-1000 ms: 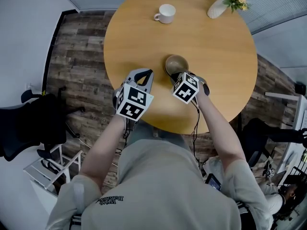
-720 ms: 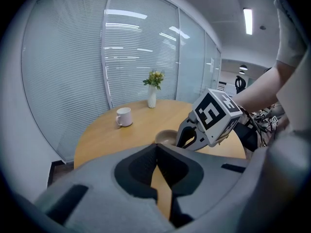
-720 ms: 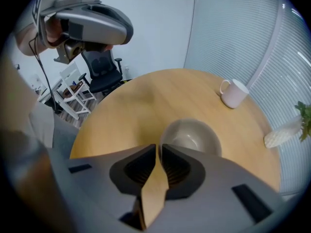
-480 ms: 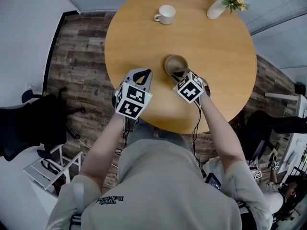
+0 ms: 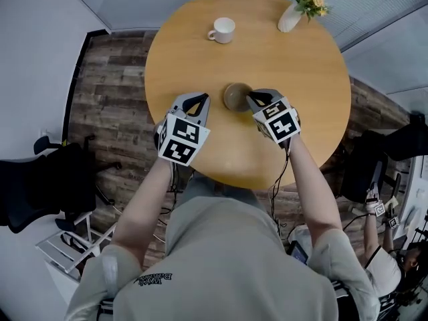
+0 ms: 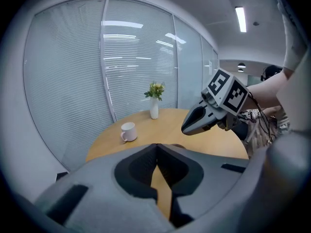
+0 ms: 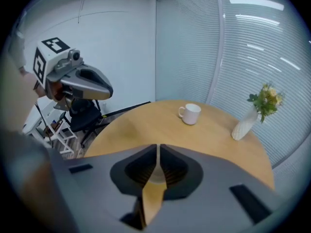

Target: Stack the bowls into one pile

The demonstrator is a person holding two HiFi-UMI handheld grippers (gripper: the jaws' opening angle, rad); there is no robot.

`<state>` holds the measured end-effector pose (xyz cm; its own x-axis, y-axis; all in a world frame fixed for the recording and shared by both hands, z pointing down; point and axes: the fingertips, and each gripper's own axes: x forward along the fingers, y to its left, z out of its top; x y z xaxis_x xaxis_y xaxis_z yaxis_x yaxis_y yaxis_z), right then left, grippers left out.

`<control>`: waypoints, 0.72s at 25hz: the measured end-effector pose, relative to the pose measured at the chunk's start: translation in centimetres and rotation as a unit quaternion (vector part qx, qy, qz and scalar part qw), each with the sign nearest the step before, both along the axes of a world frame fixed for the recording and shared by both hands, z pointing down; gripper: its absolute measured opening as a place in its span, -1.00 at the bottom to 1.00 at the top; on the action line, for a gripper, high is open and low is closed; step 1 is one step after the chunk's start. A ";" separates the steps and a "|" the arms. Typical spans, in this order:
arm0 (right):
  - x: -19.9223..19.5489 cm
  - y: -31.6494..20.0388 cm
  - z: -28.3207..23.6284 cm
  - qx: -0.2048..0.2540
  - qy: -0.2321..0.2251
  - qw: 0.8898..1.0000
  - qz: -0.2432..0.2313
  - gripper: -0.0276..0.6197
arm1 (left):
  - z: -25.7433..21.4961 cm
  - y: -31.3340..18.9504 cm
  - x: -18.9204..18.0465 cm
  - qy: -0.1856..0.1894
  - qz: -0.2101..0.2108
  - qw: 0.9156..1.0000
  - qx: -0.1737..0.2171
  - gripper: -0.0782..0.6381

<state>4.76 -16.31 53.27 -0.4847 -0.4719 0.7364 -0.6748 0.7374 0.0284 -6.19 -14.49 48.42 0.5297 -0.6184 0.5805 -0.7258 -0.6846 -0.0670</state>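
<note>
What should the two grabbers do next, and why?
Probably lift both away from the table and stop. The left gripper and the right gripper have their jaws together on nothing. The brown bowls sit in one spot between them. No other bowl shows anywhere, only a mug and a vase.

Round wood table w/ bowl, mug, flower vase.

Both arms stretched forward, left tongs closed, right tongs closed, side by side
</note>
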 end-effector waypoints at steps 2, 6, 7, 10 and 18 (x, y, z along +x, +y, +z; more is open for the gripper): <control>0.8 -0.3 -1.8 0.028 0.008 1.000 0.008 -0.81 | -1.1 0.1 0.3 0.000 0.005 1.000 0.011 -0.73; 2.0 -0.8 -6.0 0.075 -0.005 0.997 0.028 -0.81 | -3.1 -0.2 0.9 0.005 0.009 0.999 0.030 -0.73; 2.3 -0.9 -7.0 0.084 -0.012 0.996 0.035 -0.81 | -3.8 -0.3 1.1 0.007 0.010 0.999 0.037 -0.73; 3.5 -0.9 -10.2 0.111 -0.037 0.992 0.054 -0.81 | -6.4 -0.5 1.6 0.016 0.014 0.998 0.061 -0.73; 6.9 0.0 -18.4 0.186 -0.107 0.971 0.101 -0.81 | -14.4 -0.9 2.8 0.038 0.027 0.989 0.140 -0.73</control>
